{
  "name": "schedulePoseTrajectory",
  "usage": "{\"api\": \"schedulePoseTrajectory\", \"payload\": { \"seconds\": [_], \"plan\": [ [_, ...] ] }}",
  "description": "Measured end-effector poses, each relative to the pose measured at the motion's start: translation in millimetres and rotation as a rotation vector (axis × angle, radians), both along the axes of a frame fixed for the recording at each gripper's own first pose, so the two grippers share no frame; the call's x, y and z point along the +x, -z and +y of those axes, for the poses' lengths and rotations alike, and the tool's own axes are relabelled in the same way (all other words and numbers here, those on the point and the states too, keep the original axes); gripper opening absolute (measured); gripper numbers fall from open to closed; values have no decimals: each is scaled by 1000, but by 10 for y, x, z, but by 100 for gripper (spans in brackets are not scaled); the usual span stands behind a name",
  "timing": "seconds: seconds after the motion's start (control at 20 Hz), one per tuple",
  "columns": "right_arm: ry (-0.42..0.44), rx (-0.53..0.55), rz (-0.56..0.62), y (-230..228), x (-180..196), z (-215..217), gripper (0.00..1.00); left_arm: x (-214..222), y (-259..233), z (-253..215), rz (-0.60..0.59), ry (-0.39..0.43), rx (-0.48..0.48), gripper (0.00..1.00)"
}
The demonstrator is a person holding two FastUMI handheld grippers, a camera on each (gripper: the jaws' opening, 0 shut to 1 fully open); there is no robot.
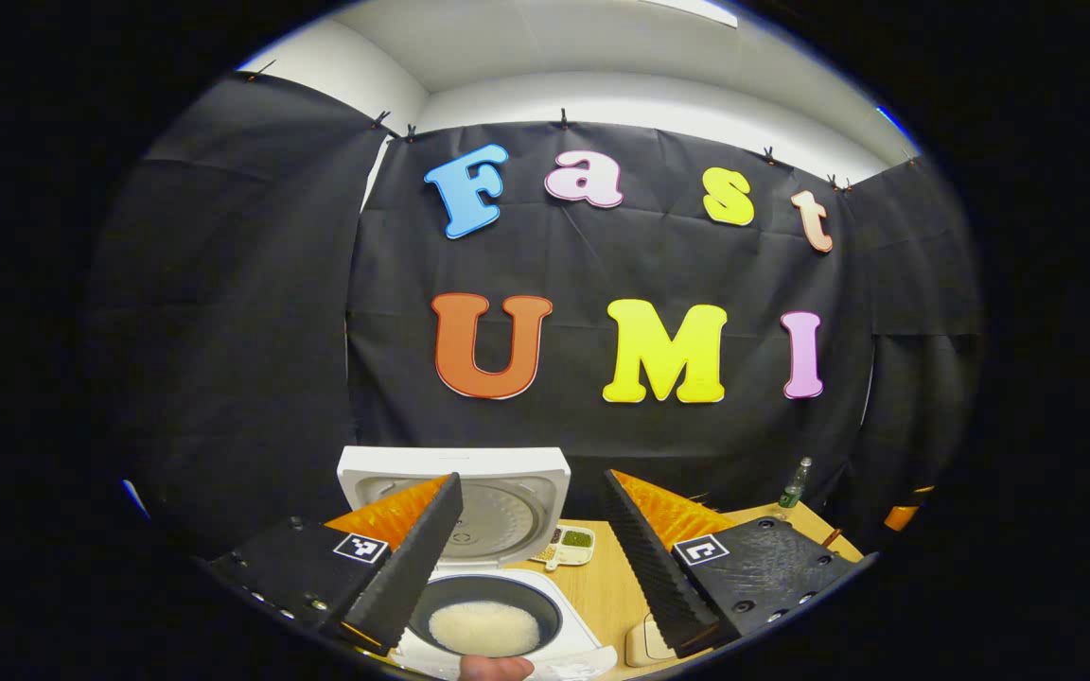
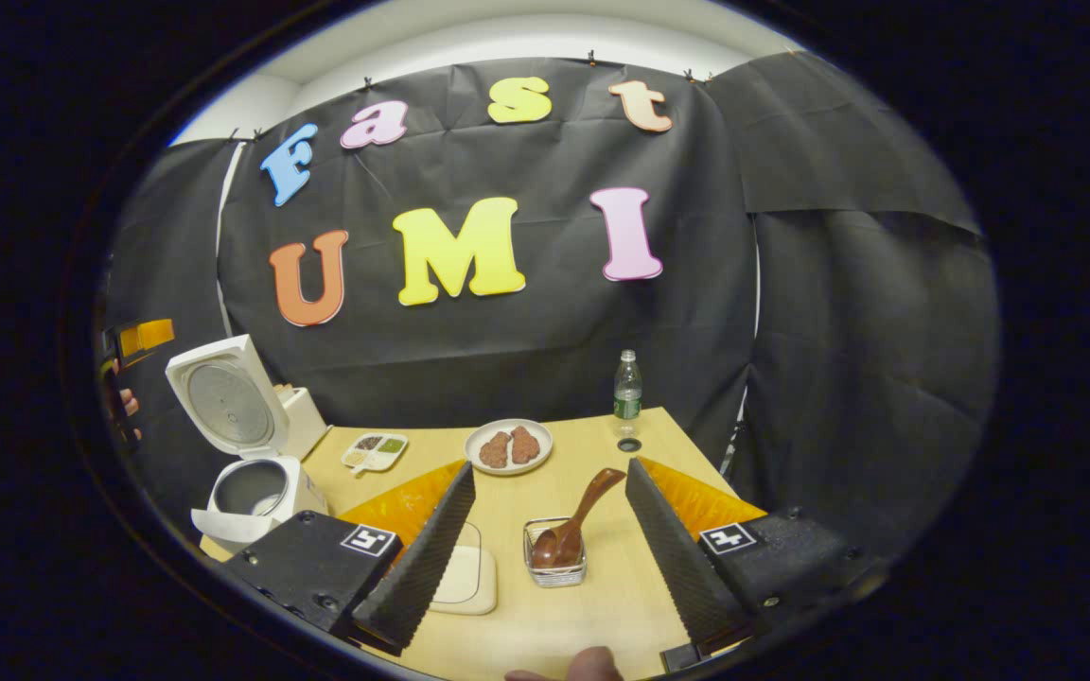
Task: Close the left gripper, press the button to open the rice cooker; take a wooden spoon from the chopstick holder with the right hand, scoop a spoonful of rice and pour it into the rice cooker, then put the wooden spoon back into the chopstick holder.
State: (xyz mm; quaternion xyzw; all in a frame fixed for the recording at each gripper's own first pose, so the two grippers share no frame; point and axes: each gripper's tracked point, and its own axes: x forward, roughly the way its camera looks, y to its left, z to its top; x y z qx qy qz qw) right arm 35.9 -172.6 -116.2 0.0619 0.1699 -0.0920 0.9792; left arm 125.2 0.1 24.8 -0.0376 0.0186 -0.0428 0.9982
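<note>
Rice cooker (image 2: pixel 256 473) at the surface's (image 2: pixel 592 586) left edge; chopstick holder (image 2: pixel 554 565) with wooden spoon (image 2: pixel 575 518) mid-front; plate (image 2: pixel 508 445) behind.

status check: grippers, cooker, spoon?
Left gripper open above the rice cooker, lid up, rice inside. Right gripper open, facing wooden spoon in its holder. Nothing between.
</note>
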Motion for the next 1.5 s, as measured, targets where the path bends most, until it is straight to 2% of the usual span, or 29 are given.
{"api": "schedulePoseTrajectory", "payload": {
  "seconds": [0.25, 0.4, 0.6, 0.7, 0.8, 0.85, 0.95, 1.0, 1.05, 1.15, 1.2, 1.4, 1.45, 1.5],
  "plan": [
    [-20, 61, 38, 243, 119, -113, 100, -223, 88, -338, 1, 40, 70, 94],
    [-31, 120, 88, 549, 253, -186, 95, -363, 175, -574, 17, 68, 92, 94],
    [-46, 206, 157, 1006, 477, -223, 98, -495, 303, -877, 59, 96, 71, 94],
    [-49, 246, 182, 1214, 600, -252, 95, -513, 391, -989, 90, 106, 60, 94],
    [-54, 270, 202, 1396, 734, -312, 90, -506, 459, -1062, 113, 100, 64, 94],
    [-56, 285, 209, 1474, 814, -344, 81, -495, 480, -1099, 119, 99, 65, 94],
    [-68, 308, 223, 1619, 928, -364, 85, -486, 537, -1138, 136, 97, 67, 94],
    [-73, 311, 224, 1684, 1004, -385, 73, -473, 593, -1151, 150, 96, 67, 94],
    [-79, 314, 226, 1736, 1078, -390, 76, -464, 655, -1164, 164, 92, 66, 94],
    [-87, 324, 243, 1864, 1188, -411, 65, -436, 731, -1164, 192, 75, 53, 94],
    [-89, 335, 245, 1909, 1231, -405, 68, -435, 764, -1170, 204, 69, 39, 94],
    [-105, 359, 256, 2005, 1338, -402, 58, -420, 858, -1184, 241, 60, 14, 94],
    [-105, 365, 252, 1988, 1353, -408, 53, -427, 862, -1158, 247, 55, 15, 94],
    [-103, 367, 247, 1978, 1348, -407, 43, -422, 858, -1133, 248, 49, 13, 94]
  ]
}}
